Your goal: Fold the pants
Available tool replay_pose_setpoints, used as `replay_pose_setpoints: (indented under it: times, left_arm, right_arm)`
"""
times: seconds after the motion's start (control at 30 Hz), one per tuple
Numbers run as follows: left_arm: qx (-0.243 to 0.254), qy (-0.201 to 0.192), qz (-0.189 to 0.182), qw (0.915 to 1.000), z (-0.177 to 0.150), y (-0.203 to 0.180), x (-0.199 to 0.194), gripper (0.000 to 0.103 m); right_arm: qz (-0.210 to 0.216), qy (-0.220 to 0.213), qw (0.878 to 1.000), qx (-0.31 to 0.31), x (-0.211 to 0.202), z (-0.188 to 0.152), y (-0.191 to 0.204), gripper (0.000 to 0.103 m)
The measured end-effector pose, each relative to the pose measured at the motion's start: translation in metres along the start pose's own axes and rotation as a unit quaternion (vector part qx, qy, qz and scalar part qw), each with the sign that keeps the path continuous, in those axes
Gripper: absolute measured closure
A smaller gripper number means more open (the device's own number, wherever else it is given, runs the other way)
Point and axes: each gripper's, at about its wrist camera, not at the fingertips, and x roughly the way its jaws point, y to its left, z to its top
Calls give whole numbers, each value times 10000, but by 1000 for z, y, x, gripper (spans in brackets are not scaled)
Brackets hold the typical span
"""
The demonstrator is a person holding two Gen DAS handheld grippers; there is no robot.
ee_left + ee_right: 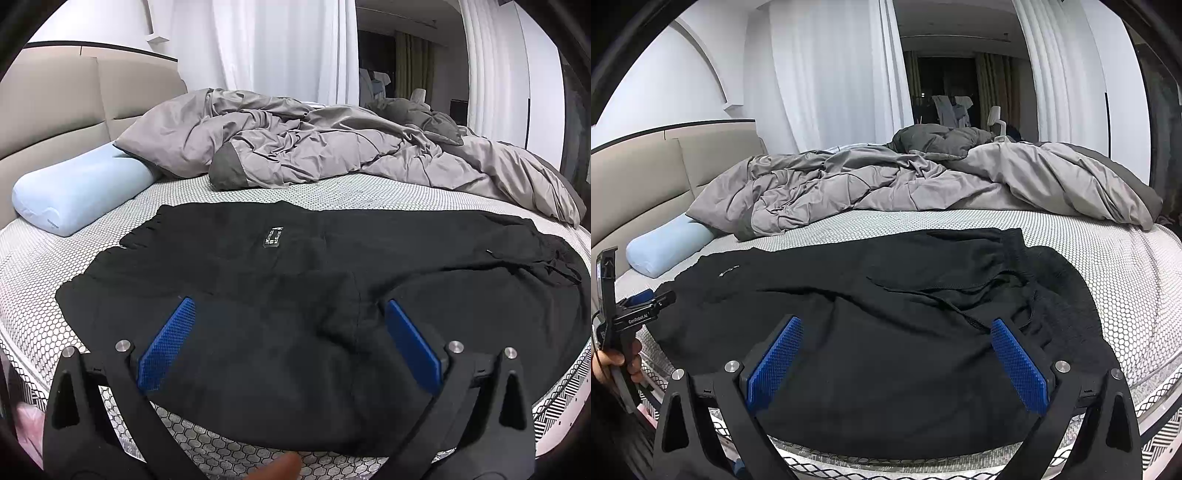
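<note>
Black pants [295, 295] lie spread across the near part of the bed, one leg folded over the other, with a small label [272, 237] on top. The waistband with its drawstring [1008, 291] is at the right. My left gripper [290, 308] is open and empty, hovering over the pants' near left part. My right gripper [897, 328] is open and empty, over the near part of the pants by the waist. The left gripper also shows in the right wrist view [639, 306], held by a hand at the bed's left edge.
The mattress [1126, 295] has a white honeycomb cover. A rumpled grey duvet [332, 147] lies along the far side. A light blue pillow [81, 188] rests against the beige headboard [55, 107]. White curtains hang behind.
</note>
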Motion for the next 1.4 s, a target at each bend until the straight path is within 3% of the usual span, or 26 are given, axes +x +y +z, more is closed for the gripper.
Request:
replay_pose_setpoints:
  times: [1.13, 1.4]
  left_arm:
    - [-160, 27, 97, 9998, 3, 16, 0, 1]
    - [-365, 65, -42, 9993, 4, 22, 2, 1]
  right_arm:
    - [-42, 61, 10000, 11, 2, -2, -5, 0]
    - [5, 119, 9999, 53, 4, -2, -7, 0]
